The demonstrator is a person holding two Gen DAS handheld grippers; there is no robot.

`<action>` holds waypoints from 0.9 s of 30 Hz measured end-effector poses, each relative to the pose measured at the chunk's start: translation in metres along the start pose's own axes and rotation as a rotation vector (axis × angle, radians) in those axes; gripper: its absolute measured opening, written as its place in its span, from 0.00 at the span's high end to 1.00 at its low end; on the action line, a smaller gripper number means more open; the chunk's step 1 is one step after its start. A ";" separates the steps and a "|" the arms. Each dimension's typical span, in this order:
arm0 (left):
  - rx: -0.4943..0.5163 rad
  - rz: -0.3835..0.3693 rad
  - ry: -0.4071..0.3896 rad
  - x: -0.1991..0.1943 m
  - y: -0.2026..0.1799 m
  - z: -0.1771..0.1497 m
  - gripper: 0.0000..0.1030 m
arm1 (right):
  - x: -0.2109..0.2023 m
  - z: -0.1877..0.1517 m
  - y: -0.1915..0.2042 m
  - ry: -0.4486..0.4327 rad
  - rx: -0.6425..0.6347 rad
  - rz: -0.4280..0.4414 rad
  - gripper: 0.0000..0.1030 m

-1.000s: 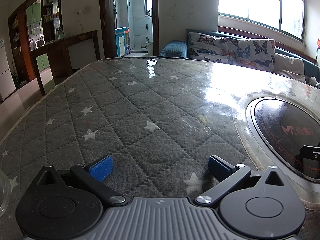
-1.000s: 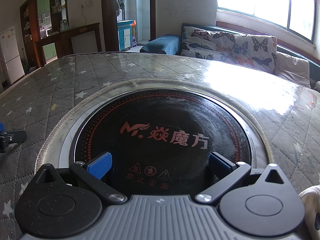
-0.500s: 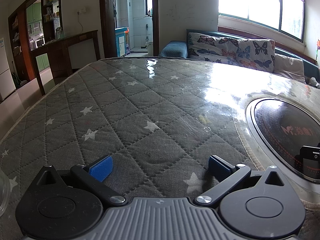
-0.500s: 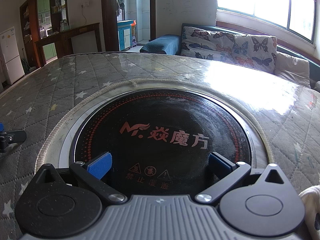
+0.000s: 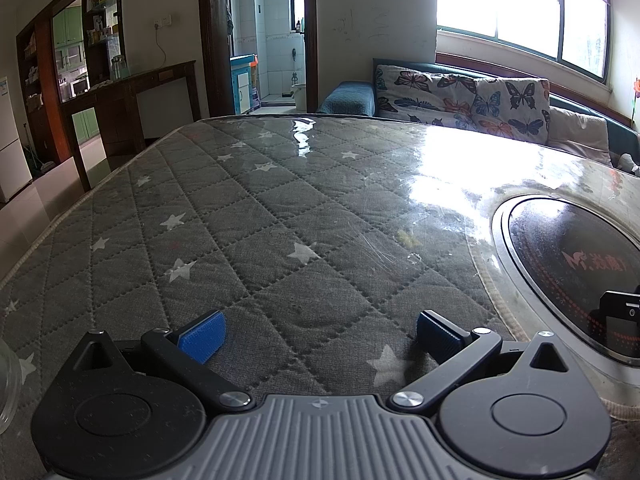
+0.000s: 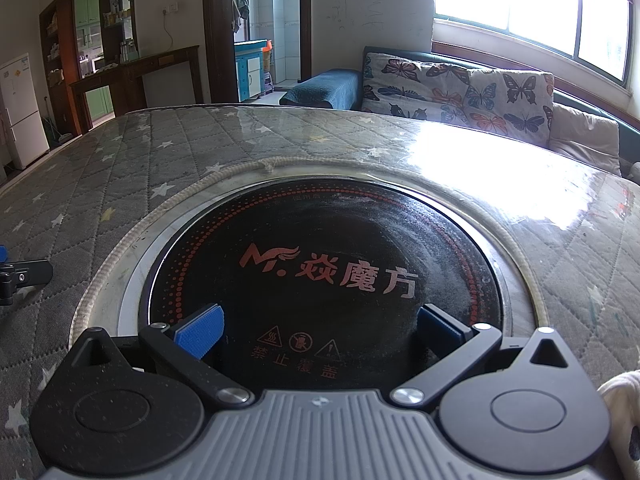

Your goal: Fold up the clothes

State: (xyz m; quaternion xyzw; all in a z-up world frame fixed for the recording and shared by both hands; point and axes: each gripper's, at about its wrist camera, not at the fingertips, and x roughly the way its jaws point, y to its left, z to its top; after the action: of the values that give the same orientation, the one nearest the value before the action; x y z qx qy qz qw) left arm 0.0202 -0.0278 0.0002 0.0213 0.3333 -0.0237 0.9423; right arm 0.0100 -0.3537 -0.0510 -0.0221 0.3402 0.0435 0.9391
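My left gripper (image 5: 319,334) is open and empty, low over the grey quilted star-pattern table cover (image 5: 256,216). My right gripper (image 6: 320,332) is open and empty, over the black round cooktop (image 6: 328,264) set in the table. A cream-white piece of cloth (image 6: 620,412) shows only at the lower right edge of the right wrist view, beside the right gripper's body. No other garment shows. The left gripper's finger shows at the left edge of the right wrist view (image 6: 24,276), and the right gripper's shows at the right edge of the left wrist view (image 5: 620,312).
The cooktop (image 5: 572,264) lies right of the left gripper. A clear glass rim (image 5: 6,392) shows at the lower left edge. The table's left edge (image 5: 60,220) drops to the floor. A butterfly-print sofa (image 6: 460,88) stands behind the table.
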 end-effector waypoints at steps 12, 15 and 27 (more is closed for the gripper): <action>0.002 0.002 -0.001 0.000 -0.002 0.000 0.00 | 0.000 0.000 0.000 0.000 0.000 0.000 0.00; 0.001 0.001 0.000 0.000 -0.001 0.000 0.00 | 0.000 0.000 0.000 0.000 0.000 0.000 0.00; 0.005 0.004 -0.001 -0.001 -0.002 0.001 0.00 | 0.000 0.000 0.000 0.000 0.000 0.000 0.00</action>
State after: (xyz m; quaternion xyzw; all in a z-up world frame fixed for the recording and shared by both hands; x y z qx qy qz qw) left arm 0.0196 -0.0298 0.0016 0.0242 0.3328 -0.0226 0.9424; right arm 0.0100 -0.3536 -0.0511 -0.0221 0.3402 0.0435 0.9391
